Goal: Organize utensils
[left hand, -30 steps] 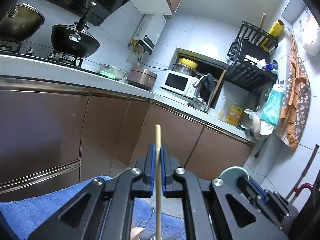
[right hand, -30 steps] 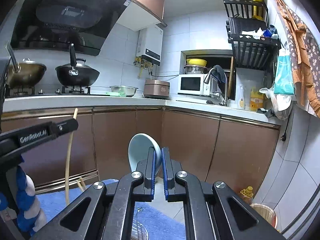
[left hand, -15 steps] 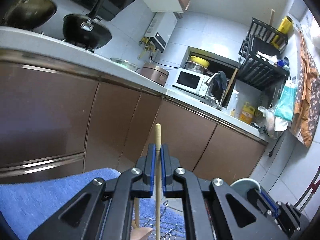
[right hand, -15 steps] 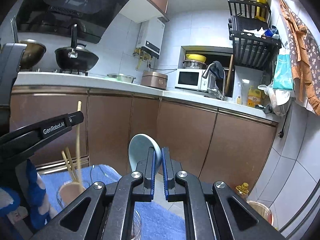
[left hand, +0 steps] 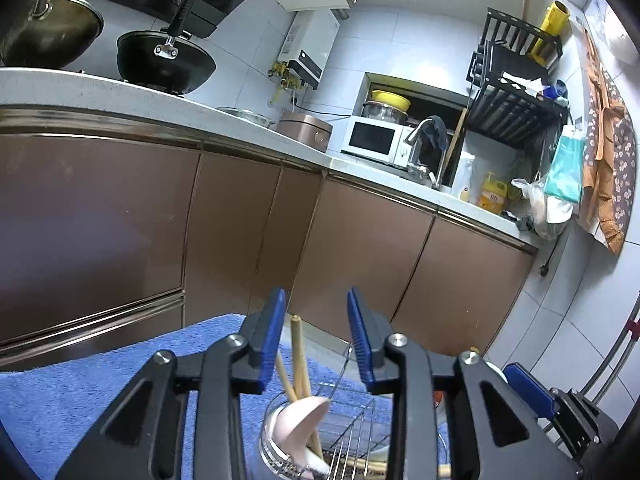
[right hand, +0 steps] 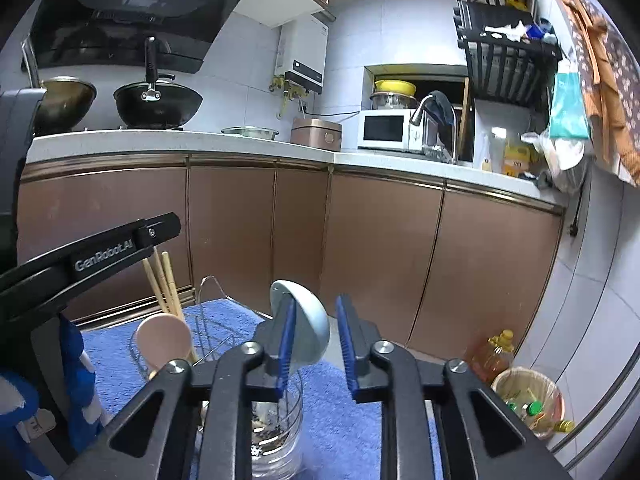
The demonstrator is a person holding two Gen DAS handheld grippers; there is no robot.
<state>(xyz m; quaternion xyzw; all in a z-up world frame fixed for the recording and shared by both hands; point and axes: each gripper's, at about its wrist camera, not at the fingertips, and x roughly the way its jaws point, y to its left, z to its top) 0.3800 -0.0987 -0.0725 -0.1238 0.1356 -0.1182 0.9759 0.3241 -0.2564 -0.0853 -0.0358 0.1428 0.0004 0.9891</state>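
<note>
Your left gripper [left hand: 316, 336] has its jaws released above the thin wooden chopsticks [left hand: 298, 354], which stand in the round metal holder [left hand: 276, 436]. Your right gripper [right hand: 316, 344], also parted, frames the pale blue ceramic spoon [right hand: 308, 320], standing in the clear glass jar [right hand: 276, 440], apparently for sorting.

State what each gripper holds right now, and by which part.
Nothing: left gripper, jaws open, chopsticks standing free between them. Right gripper, jaws open, pale blue spoon resting against the left jaw, unclamped.

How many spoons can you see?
2. A pink spoon stands in the wire holder beside the chopsticks. A pale blue spoon stands between the open right tool's fingers, over the second cup. Others may be hidden inside the holders.
</note>
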